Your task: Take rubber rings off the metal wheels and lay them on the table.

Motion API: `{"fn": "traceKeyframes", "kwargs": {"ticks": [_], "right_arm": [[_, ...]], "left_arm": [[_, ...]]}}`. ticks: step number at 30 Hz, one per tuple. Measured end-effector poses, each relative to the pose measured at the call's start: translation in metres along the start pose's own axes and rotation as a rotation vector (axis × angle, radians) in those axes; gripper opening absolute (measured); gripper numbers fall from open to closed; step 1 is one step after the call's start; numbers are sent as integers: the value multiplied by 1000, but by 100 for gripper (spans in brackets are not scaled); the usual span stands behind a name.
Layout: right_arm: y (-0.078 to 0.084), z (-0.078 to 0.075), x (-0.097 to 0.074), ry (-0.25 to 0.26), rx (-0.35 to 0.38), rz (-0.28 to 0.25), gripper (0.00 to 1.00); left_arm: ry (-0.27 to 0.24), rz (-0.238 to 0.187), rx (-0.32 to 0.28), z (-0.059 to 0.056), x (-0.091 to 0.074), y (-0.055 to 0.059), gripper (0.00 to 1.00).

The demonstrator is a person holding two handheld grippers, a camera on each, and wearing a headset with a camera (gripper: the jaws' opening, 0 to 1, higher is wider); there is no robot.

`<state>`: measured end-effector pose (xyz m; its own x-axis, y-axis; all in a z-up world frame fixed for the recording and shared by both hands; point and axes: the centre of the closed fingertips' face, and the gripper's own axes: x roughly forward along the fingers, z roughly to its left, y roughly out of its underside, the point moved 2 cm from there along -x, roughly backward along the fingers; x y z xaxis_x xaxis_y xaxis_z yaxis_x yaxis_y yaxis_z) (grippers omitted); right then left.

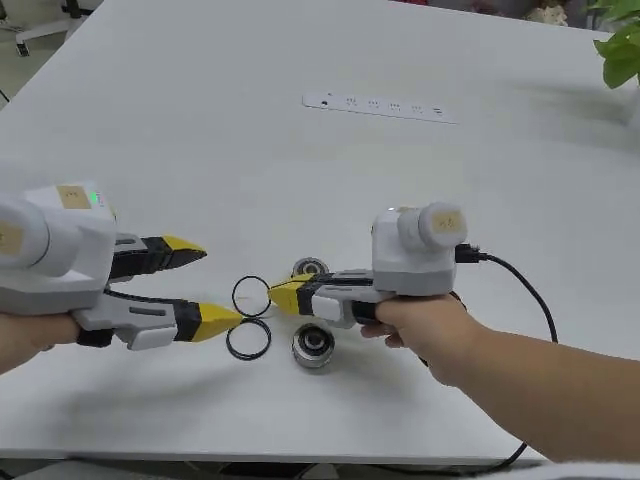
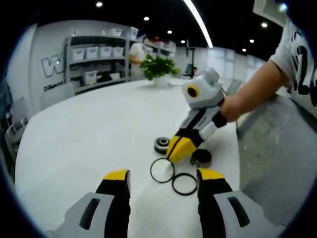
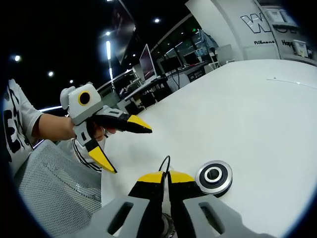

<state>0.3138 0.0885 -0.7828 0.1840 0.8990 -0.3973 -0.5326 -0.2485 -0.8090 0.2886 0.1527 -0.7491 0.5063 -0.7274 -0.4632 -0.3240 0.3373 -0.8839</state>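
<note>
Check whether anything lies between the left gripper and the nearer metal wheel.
Yes. A loose rubber ring lies flat on the table between the open left gripper and that wheel. The right gripper, shut on the second ring, sits just beyond.

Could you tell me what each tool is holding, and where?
The right tool pinches a rubber ring by its near edge; left tool holds nothing.

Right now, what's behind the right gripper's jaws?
A metal wheel peeks above the right gripper, which pinches a rubber ring; the wheel's lower part is hidden in the head view.
</note>
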Motion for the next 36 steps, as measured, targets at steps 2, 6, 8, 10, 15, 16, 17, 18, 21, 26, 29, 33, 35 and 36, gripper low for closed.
{"fn": "traceKeyframes", "kwargs": {"ticks": [2,6,8,10,15,16,17,18,21,26,29,33,35,36], "right_arm": [[0,0,0,1,-6,1,2],[0,2,0,0,-20,2,5],[0,3,-1,-1,-32,5,7],[0,3,-2,1,-38,5,9],[-3,4,-6,-2,-39,-5,14],[-4,4,-7,-4,-40,-7,14],[-6,5,-8,-6,-44,-9,15],[-7,6,-8,-7,-47,-11,15],[-11,7,-12,-10,-53,-21,16],[-16,7,-19,-5,-67,-32,18],[-20,4,-25,5,-76,-39,20],[-24,-1,-32,21,-83,-49,21],[-26,-3,-35,27,-87,-52,21],[-27,-4,-37,30,-87,-54,21]], "left_arm": [[3,3,4,-1,1,0,55],[7,10,8,-2,2,1,56],[7,14,11,-2,2,1,56],[7,15,12,-2,3,0,56],[3,22,16,-1,4,0,57],[4,22,16,-2,4,0,57],[6,22,17,-2,4,-1,57],[7,22,18,-3,5,-1,57],[8,21,23,-3,5,-3,57],[8,21,29,-3,5,-7,58],[10,17,32,-2,6,-10,57],[13,14,37,-2,8,-14,56],[14,13,40,-1,9,-16,56],[14,11,41,-1,9,-17,56]]}}
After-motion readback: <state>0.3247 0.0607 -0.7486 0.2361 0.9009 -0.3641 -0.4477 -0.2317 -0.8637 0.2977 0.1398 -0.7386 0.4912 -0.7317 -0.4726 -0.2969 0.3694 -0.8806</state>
